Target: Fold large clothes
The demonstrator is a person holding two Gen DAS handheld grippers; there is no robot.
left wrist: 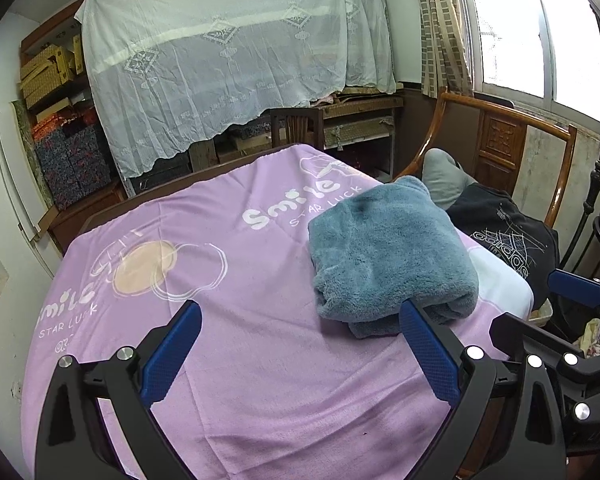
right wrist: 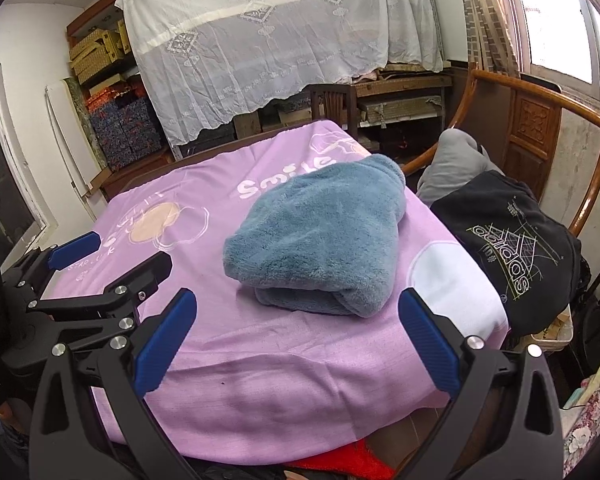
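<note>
- Left wrist view: the folded teal fleece garment is seen lying on the lilac printed table cover, ahead and right of the left gripper, whose jaws are spread apart and empty.
- Right wrist view: the fleece sits just beyond the right gripper, its jaws likewise apart; this fold is judged finished, and the black printed sweatshirt, right of the fleece, is probably to be fetched next.

A white lace cloth drapes over tall wooden shelving along the far wall at twelve o'clock, with patterned boxes stacked at ten o'clock. A dark wooden chair stands just behind the worktop's purple cover. At two o'clock, daylight pours through a window beside a checked curtain, above a carved round-backed armchair.
</note>
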